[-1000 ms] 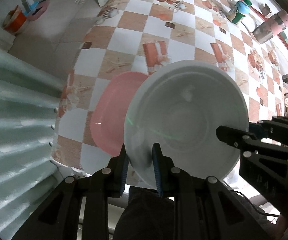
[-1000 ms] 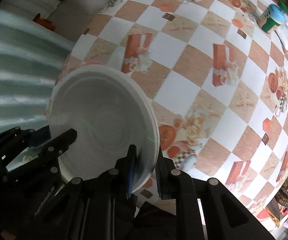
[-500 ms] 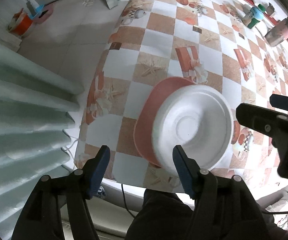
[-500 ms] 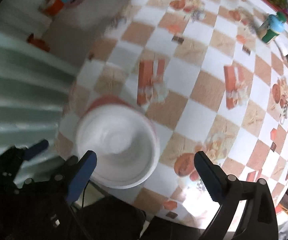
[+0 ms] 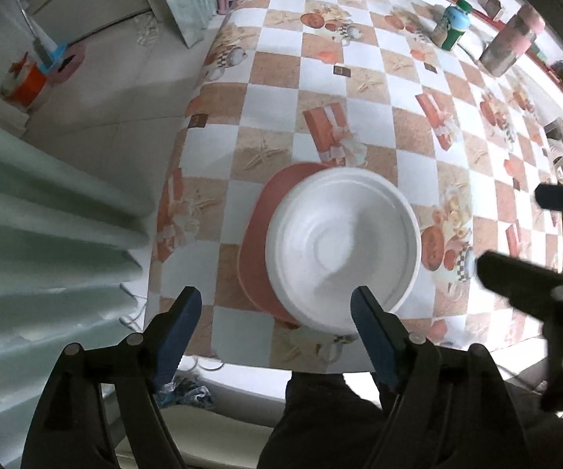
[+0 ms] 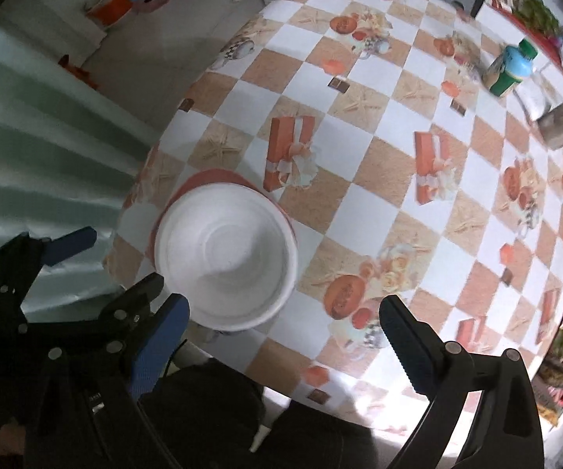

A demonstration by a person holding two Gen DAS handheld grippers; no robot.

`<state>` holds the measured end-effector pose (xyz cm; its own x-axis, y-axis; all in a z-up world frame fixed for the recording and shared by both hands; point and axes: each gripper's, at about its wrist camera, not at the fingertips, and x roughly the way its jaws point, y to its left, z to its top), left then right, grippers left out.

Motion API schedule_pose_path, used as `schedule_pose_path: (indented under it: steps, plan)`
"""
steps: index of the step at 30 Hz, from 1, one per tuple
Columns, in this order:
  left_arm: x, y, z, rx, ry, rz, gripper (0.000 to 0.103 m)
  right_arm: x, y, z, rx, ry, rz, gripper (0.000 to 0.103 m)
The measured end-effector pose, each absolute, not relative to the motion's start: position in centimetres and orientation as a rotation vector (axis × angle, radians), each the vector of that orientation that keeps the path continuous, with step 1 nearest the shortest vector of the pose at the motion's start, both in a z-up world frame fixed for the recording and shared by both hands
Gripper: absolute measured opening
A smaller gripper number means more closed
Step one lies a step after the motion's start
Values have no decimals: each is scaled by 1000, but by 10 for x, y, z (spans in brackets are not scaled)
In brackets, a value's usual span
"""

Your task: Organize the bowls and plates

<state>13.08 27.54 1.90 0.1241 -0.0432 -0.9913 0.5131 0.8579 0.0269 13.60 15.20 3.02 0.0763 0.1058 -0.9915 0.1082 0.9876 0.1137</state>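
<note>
In the left wrist view, the white bowl (image 5: pixel 342 250) sits on the pink plate (image 5: pixel 260 242) just below the middle of the frame, near the desk (image 5: pixel 359 90) edge that runs along the bottom. The left gripper (image 5: pixel 275 312) hangs above it; its jaws have just been opening, now stand wide apart, and hold nothing. The bowl is empty. It sits off-centre on the plate, shifted toward the right, so a knock from a finger on the way out could likely tip it or slide the pair toward the edge. A green bottle (image 5: pixel 453 25) and a metal can (image 5: pixel 510 47) stand well apart at the upper right.

In the right wrist view, the bowl (image 6: pixel 224 262) and plate (image 6: pixel 211 178) lie at the lower left, close to the desk's (image 6: pixel 379 125) rounded corner. The right gripper (image 6: pixel 283 338) has its jaws wide open after just spreading, with nothing between them. The left gripper's fingers (image 6: pixel 74 240) hang close beside the bowl's rim at the far left, so the two tools could perhaps collide if both go in again. Nothing lies in the bowl here either.
</note>
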Motion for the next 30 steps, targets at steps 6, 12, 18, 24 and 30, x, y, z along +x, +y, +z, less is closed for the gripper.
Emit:
schedule_pose_path:
  steps: [6, 12, 18, 24, 30]
  plan:
    - [123, 285, 26, 283, 1408, -411, 83, 122, 143, 43, 91, 1486, 40, 99]
    - [123, 288, 34, 244, 1408, -313, 83, 102, 143, 38, 15, 1522, 118, 99]
    - [112, 271, 46, 302, 1381, -359, 83, 87, 159, 32, -82, 1539, 213, 99]
    - [106, 275, 51, 199, 1408, -383, 83, 83, 162, 34, -118, 1524, 241, 99]
    - [105, 280, 68, 229, 1329, -296, 84, 83, 166, 36, -131, 1516, 249, 99]
